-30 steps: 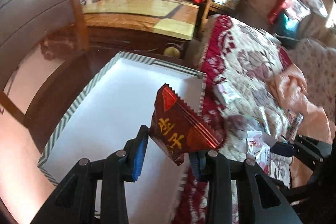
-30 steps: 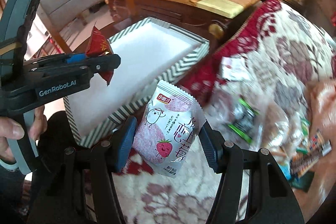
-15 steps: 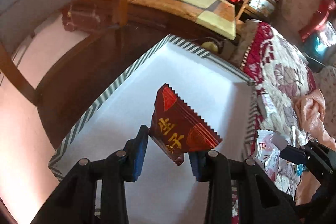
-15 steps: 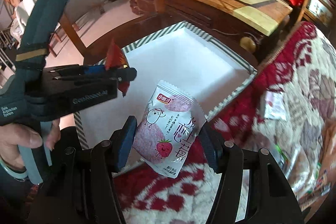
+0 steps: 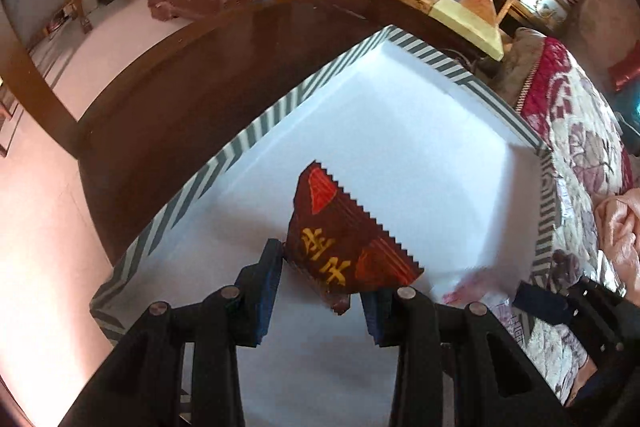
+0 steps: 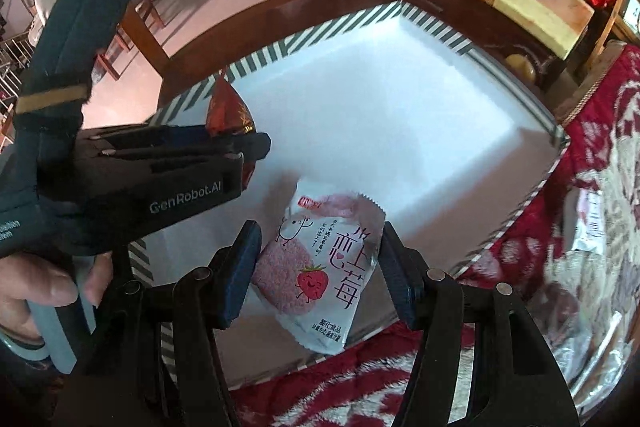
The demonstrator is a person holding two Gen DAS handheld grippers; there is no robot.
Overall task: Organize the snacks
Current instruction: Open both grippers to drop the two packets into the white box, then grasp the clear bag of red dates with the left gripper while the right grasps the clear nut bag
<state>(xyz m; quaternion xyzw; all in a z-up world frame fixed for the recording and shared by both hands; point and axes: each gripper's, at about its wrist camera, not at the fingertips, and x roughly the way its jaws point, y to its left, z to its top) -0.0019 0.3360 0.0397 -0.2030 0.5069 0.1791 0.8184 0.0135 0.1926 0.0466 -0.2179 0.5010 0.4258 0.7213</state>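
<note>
We see a shallow box (image 5: pixel 256 131) with a white floor and grey-and-white striped rim, sitting on a dark wooden desk (image 5: pixel 168 83). Nothing lies on its floor; both snacks hang above it. Our left tongs (image 5: pixel 322 269) pinch a dark red packet (image 5: pixel 344 247) with yellow characters and zigzag-cut edges, held tilted over the box's middle. Our right tongs (image 6: pixel 318 259) clamp a white-and-pink pouch (image 6: pixel 324 267) printed with a strawberry, glossy film, hanging over the box's near edge. Both tongs point steeply down. In the right wrist view, the left tongs (image 6: pixel 240 143) show side-on, black plastic, with a hand (image 6: pixel 40 287) wrapped around the grey handle. Beside the box lies a red-and-cream floral quilt (image 6: pixel 600 163), soft and woven, with a silvery foil wrapper (image 6: pixel 592 267) on it.
</note>
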